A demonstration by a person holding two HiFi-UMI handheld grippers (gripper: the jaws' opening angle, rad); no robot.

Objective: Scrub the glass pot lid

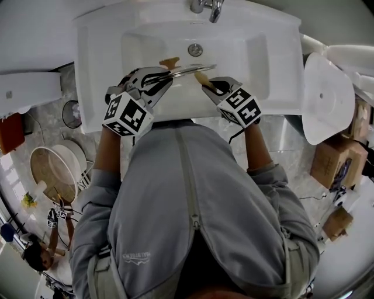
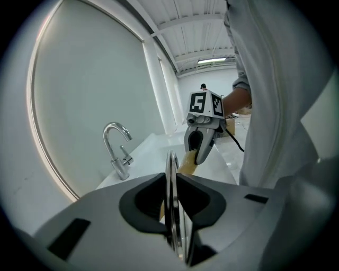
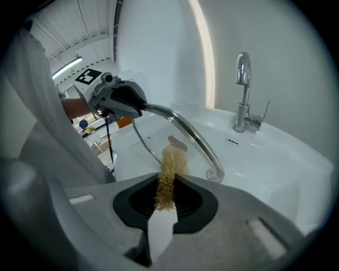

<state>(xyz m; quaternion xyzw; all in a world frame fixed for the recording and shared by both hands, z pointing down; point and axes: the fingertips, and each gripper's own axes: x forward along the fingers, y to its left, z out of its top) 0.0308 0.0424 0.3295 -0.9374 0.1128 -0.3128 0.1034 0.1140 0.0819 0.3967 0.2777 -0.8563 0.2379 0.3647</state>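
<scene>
White sink (image 1: 99, 70). Glass lid (image 1: 190, 70) held on edge over the basin, wooden knob (image 1: 170, 61) toward the faucet (image 1: 210, 7). Left gripper (image 1: 165, 75) clamped on the lid's rim. Right gripper (image 1: 205, 82) clamped on a tan scrubber (image 3: 169, 172), tip at the glass, contact unclear.

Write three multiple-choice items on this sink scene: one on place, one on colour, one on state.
1. Where is the glass lid?
A. over the sink
B. on the floor
C. on a stove
2. What colour is the scrubber?
A. blue
B. tan
C. black
3. How is the left claw?
A. open and empty
B. shut on the lid's rim
C. shut on the tap

Answers: 1 A, the head view shows it above the sink. 2 B, tan fibres stand in the right claw. 3 B, its jaws pinch the rim edge-on.
</scene>
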